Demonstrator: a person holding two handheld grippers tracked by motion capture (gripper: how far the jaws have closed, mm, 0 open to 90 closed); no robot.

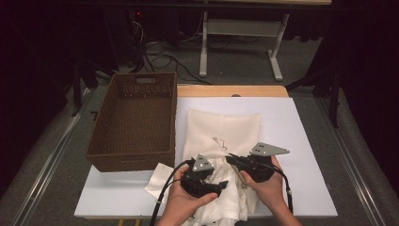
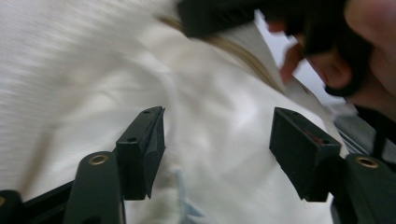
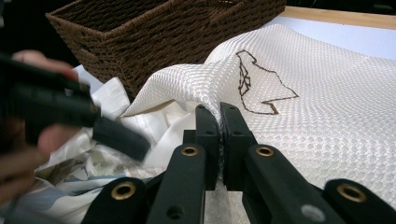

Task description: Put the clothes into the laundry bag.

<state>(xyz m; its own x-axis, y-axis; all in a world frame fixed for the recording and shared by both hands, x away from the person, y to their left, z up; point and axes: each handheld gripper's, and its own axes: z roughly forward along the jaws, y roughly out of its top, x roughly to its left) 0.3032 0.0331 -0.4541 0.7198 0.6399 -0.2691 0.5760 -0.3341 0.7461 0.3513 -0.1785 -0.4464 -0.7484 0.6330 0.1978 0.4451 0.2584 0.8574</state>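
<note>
The right half of the white desk (image 1: 306, 141) lies bare, so a hand could sweep in freely from that side and along the far edge beyond the cream cloth (image 1: 221, 132). On the left, the brown wicker basket (image 1: 134, 120) stands just beside the cloth, its tall wall closing off that flank; only its open top gives room. A narrow strip of desk stays free in front of the basket. Near the person, the left hand-held gripper (image 1: 221, 184) and right hand-held gripper (image 1: 231, 159) crowd close together over the bunched cloth, leaving little gap between them.
</note>
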